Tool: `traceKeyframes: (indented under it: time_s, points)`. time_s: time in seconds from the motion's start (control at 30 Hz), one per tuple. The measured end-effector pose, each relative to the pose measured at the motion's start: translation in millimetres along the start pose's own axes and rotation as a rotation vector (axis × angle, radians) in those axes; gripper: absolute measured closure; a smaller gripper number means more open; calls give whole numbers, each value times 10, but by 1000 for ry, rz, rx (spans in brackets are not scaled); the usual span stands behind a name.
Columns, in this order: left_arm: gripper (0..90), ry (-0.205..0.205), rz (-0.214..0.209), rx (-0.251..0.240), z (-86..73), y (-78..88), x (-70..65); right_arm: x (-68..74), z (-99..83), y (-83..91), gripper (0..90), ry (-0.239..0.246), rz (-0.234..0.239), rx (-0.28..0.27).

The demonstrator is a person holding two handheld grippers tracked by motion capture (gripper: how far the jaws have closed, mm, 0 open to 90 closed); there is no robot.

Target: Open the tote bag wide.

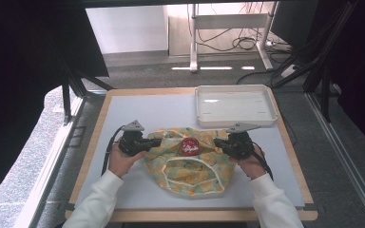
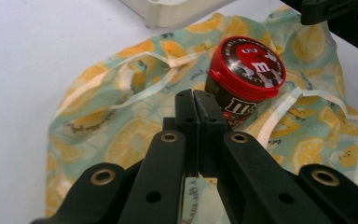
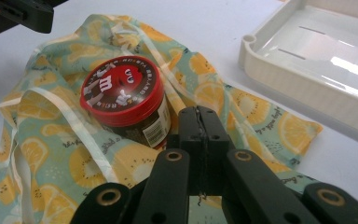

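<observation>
A cloth bag (image 1: 190, 173) printed with lemon slices and edged with white tape lies flat on the white mat. A dark candy jar with a red lid (image 1: 188, 146) stands upright on its far middle. My left gripper (image 1: 158, 141) lies at the bag's left edge and my right gripper (image 1: 217, 142) at its right side; they point at each other with the jar between. In the left gripper view the jaws (image 2: 196, 105) are pressed together low on the cloth (image 2: 121, 140), just short of the jar (image 2: 247, 65). The right gripper's jaws (image 3: 199, 119) are likewise shut on cloth (image 3: 51, 140) beside the jar (image 3: 121, 91).
A shallow white plastic tray (image 1: 235, 122) sits at the mat's far right, just beyond the bag; its corner (image 3: 279, 74) is near my right gripper. The mat covers a wood-edged table, with dark frame legs and floor cables beyond.
</observation>
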State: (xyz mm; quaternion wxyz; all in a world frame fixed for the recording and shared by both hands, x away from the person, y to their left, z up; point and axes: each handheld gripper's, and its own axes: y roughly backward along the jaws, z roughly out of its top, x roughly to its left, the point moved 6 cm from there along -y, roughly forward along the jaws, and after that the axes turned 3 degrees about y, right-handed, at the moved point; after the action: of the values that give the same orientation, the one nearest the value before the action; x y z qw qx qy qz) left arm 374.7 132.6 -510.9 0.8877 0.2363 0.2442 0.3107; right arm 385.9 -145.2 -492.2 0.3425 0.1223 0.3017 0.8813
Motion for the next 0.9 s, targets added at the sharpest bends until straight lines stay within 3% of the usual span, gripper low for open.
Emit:
traceKeyframes:
  time_s: [0.57, 0.9]
  points:
    - [900, -21, -38, 80, -4, -281, -78, 140, -60, -328, 891, 55, 6, 90]
    - [900, -33, -43, 117, 22, -424, -69, 162, -125, -424, 891, 57, 8, 121]
